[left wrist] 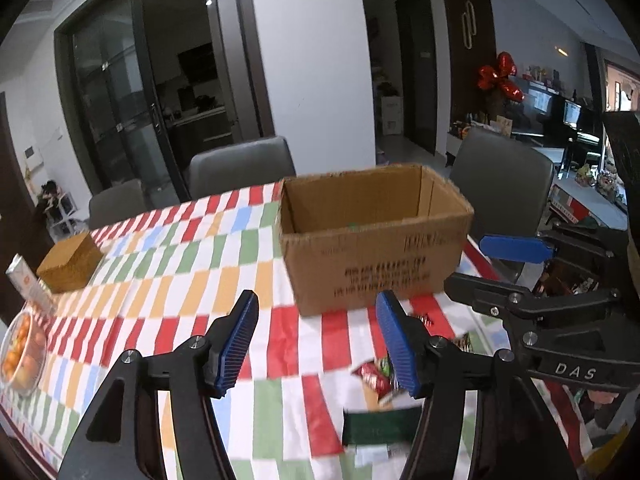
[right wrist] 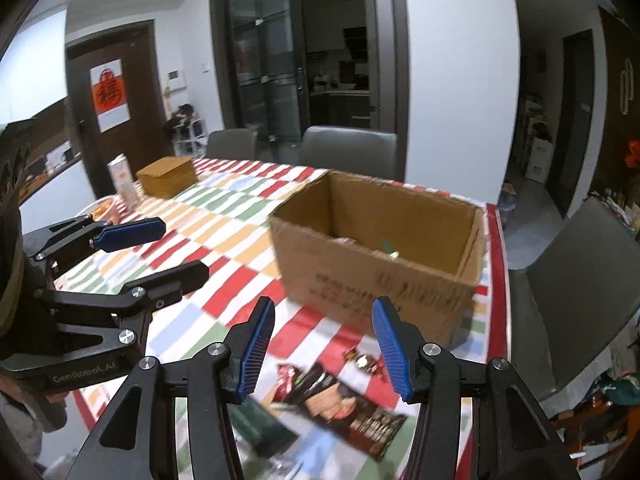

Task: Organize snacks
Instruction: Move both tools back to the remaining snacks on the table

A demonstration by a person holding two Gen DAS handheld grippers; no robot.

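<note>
An open cardboard box [left wrist: 372,236] stands on the checkered tablecloth, also in the right wrist view [right wrist: 380,256], with a little something green at its bottom [right wrist: 387,245]. My left gripper [left wrist: 316,340] is open and empty, above the cloth short of the box. Under it lie a red snack packet [left wrist: 372,378] and a dark green packet [left wrist: 378,426]. My right gripper [right wrist: 322,346] is open and empty above a dark brown snack packet [right wrist: 344,404], small wrapped candies [right wrist: 362,360] and a green packet [right wrist: 264,424]. Each gripper shows in the other's view: the right one [left wrist: 500,264], the left one [right wrist: 160,248].
A wooden box [left wrist: 70,266], a carton [left wrist: 30,284] and a bowl of oranges [left wrist: 22,354] sit at the table's left end. Grey chairs [left wrist: 240,168] stand behind the table and at its right [right wrist: 576,292].
</note>
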